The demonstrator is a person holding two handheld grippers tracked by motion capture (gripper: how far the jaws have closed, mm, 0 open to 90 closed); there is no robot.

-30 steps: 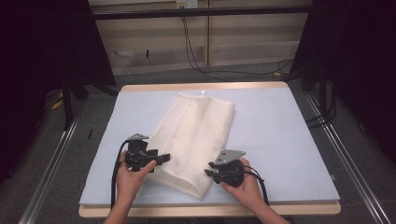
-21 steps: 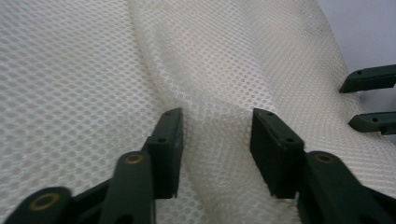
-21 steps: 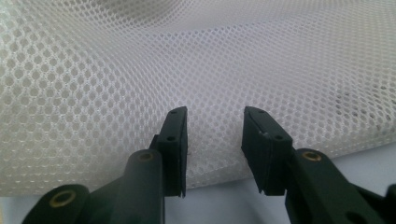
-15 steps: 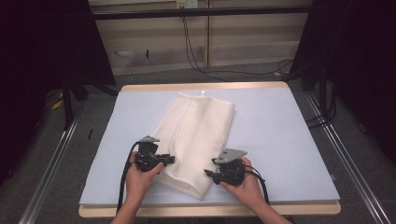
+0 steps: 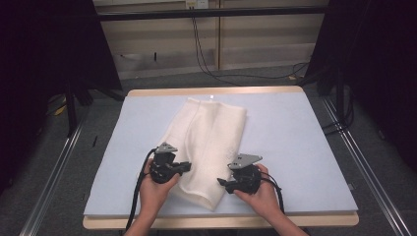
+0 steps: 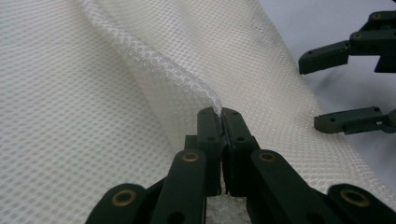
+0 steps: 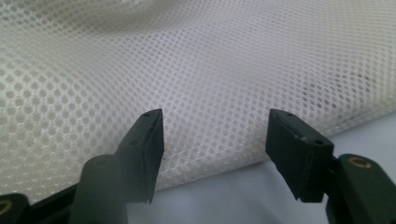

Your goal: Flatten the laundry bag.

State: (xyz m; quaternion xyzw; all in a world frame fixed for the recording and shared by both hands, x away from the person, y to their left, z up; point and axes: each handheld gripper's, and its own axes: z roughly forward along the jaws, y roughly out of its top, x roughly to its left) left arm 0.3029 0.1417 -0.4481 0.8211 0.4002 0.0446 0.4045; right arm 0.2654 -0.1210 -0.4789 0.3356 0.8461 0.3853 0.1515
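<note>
A folded white mesh cloth [image 5: 209, 142] lies along the middle of the pale blue table top [image 5: 295, 142]. My left gripper [image 5: 186, 167] is at the cloth's left near edge; its jaws have just been closing and now pinch a raised fold of the mesh cloth [image 6: 140, 70]. In the left gripper view the left gripper [image 6: 222, 116] is shut on that fold. My right gripper [image 5: 222, 182] sits at the cloth's right near edge. Its jaws have just been opening, and the right gripper [image 7: 215, 140] stands open over the mesh cloth [image 7: 196, 60] edge, nothing pressed between the pads.
The table's wooden front rim [image 5: 221, 222] lies just under both hands. Dark stands and cables [image 5: 206, 54] sit on the floor beyond the far edge. My right gripper's open jaws also show at the right of the left gripper view.
The left gripper slid right onto the cloth's edge and shut on a fold of mesh. The right gripper kept its place and its jaws spread apart.
</note>
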